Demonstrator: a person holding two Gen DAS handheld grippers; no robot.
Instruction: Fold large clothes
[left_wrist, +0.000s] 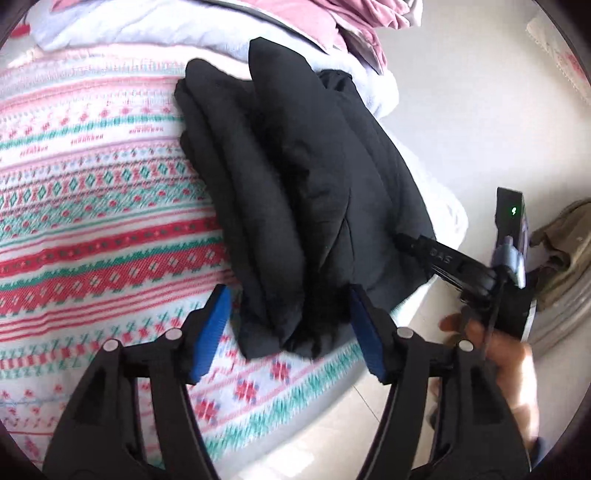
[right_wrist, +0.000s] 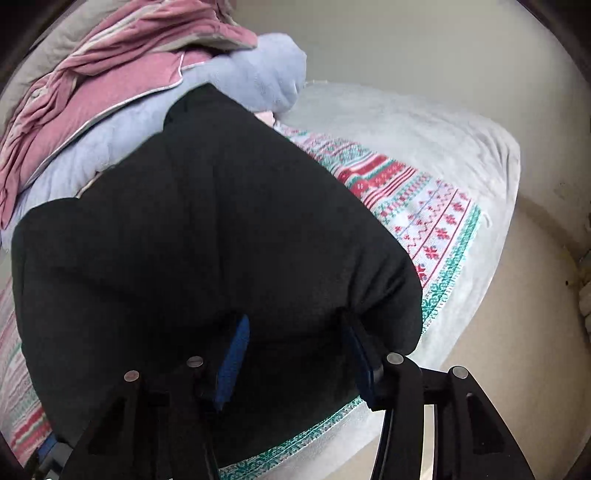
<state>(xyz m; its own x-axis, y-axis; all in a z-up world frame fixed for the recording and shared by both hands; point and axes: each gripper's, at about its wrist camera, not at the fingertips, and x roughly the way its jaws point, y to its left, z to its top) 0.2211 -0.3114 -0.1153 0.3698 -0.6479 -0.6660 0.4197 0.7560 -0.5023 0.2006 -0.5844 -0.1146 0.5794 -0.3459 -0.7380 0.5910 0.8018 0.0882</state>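
A folded black garment lies on a patterned bedspread. The left hand-held gripper stands released around its near end. The right hand-held gripper clenches its edge.

The only lettering stands on the black finger of the right gripper, seen from the left wrist: it looks like "DAS", blurred and upside down. A small green lightning sign glows on the dark device above it.

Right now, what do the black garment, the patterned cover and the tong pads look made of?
Black garment: matte, puffy, probably a padded synthetic shell; soft rounded folds, no sheen.
Patterned cover: looks like woven or knitted cloth; red and green banded motifs with visible stitch texture.
Tong pads: blue, matte, likely rubber or foam on black rigid plastic arms; blur leaves that open.
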